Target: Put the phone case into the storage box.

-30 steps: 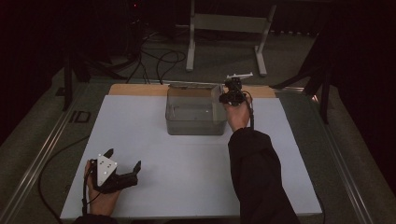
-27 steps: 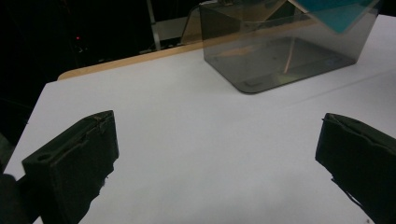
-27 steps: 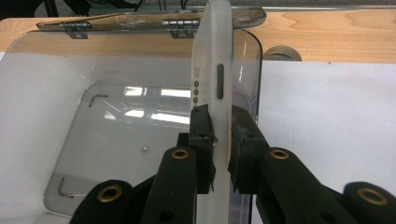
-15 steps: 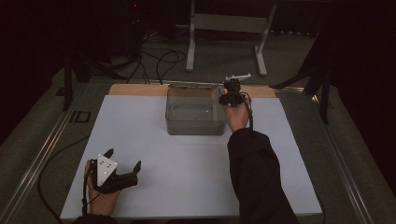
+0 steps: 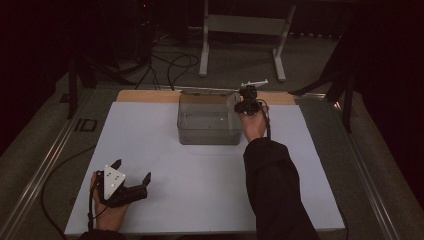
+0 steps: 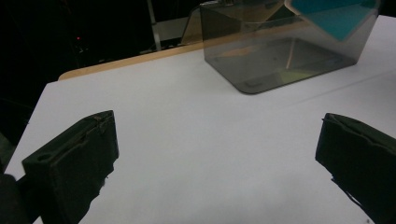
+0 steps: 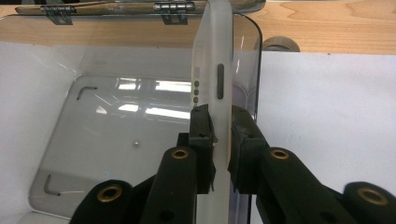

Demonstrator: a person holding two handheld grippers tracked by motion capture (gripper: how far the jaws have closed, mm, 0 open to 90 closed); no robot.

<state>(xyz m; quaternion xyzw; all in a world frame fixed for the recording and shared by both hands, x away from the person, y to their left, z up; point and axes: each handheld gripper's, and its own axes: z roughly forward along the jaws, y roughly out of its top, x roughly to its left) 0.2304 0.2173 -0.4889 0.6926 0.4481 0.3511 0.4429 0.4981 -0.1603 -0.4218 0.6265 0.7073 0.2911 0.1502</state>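
Box [image 5: 207, 131] was see-through grey. Sheet [image 5: 150, 145] under it was white. Table edge [image 5: 145, 96] was light brown wood. Phone case [image 7: 215, 70] between black jaws was milky white. Sleeve [image 5: 275, 195] was black.

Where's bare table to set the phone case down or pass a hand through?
Bare white sheet lies between the clear box and the left gripper, and left of the box to the sheet's edge. Crowded at the box's right wall, where the right gripper clamps the phone case.
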